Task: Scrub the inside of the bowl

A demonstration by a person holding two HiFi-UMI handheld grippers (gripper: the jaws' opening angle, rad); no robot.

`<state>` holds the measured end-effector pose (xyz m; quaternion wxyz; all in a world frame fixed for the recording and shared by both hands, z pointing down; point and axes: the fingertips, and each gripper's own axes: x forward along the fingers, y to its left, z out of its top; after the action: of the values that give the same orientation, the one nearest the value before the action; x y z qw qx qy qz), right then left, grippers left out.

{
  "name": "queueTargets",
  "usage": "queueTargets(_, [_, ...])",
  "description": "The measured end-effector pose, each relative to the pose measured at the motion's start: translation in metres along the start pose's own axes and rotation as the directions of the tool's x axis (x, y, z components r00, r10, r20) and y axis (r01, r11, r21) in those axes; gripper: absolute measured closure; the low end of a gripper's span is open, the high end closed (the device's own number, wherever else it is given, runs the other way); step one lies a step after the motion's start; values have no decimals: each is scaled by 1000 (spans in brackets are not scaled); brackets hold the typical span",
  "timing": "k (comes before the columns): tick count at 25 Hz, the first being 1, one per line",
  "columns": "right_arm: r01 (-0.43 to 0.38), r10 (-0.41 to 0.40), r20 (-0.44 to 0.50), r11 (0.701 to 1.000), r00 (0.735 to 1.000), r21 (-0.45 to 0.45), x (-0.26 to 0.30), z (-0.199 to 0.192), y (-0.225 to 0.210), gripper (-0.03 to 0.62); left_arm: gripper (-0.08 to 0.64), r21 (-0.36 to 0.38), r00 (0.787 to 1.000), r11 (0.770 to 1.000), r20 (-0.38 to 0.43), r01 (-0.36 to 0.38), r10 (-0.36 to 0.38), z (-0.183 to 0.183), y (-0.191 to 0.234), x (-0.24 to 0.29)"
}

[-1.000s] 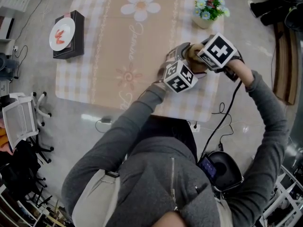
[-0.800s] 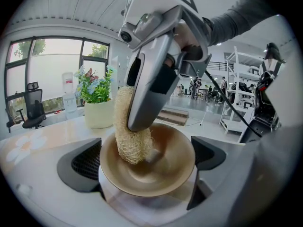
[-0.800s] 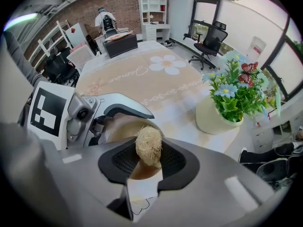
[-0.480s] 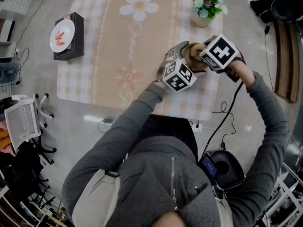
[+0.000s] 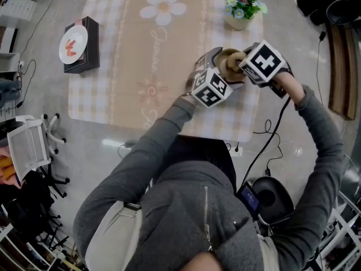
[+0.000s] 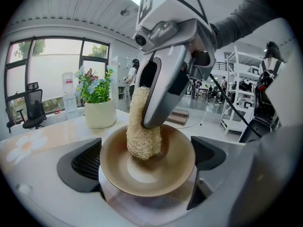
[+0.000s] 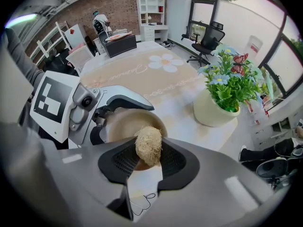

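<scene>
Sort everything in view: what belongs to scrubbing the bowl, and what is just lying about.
In the job:
bowl, held by the left gripper
loofah scrubber, clamped in the right gripper, down inside the bowl

Lying about:
potted flowers at the table's far corner
white plate on a black box

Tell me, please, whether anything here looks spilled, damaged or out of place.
Nothing stands out. The left tongs grip the bowl, the right tongs hold the loofah scrubber inside it, the flowerpot stands upright, and no spill shows on the tablecloth.
</scene>
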<state>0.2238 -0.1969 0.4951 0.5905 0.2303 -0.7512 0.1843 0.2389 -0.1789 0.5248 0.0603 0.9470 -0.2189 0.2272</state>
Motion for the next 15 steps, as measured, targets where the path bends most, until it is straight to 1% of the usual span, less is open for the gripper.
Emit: queueTargets(15, [0, 0, 2, 1000, 1000, 5, -5, -10, 5, 482, -21, 0, 1000, 1000, -1, -1, 1, 1, -1, -1])
